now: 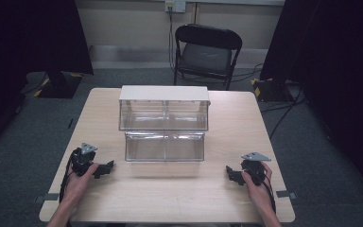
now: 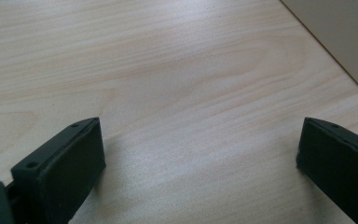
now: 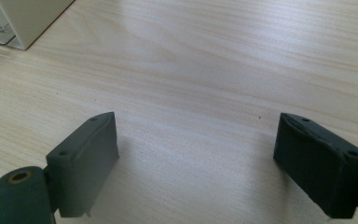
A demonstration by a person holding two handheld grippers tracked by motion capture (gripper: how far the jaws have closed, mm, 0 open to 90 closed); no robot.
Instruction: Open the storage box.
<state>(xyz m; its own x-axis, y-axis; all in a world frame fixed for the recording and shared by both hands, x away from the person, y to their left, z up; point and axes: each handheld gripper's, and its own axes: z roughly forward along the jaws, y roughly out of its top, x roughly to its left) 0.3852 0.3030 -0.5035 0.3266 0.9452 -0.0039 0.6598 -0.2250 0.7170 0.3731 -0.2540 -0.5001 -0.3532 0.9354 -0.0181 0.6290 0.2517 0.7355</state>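
Observation:
A two-tier clear plastic drawer unit (image 1: 164, 124) with a white top stands in the middle of the light wooden table (image 1: 170, 189). My left gripper (image 1: 105, 168) rests on the table at the front left, jaws pointing right toward the unit, held by a hand. My right gripper (image 1: 230, 173) rests at the front right, jaws pointing left. In the left gripper view its jaws (image 2: 200, 163) stand wide apart over bare wood, with the unit's white corner (image 2: 340, 32) at the upper right. In the right gripper view the gripper (image 3: 196, 163) is also wide open, and the unit's corner (image 3: 23, 18) shows at the upper left.
A black folding chair (image 1: 205, 52) stands behind the table. Dark curtains hang at both sides, and cables lie on the grey floor at the right. Bare tabletop lies between the two grippers and in front of the unit.

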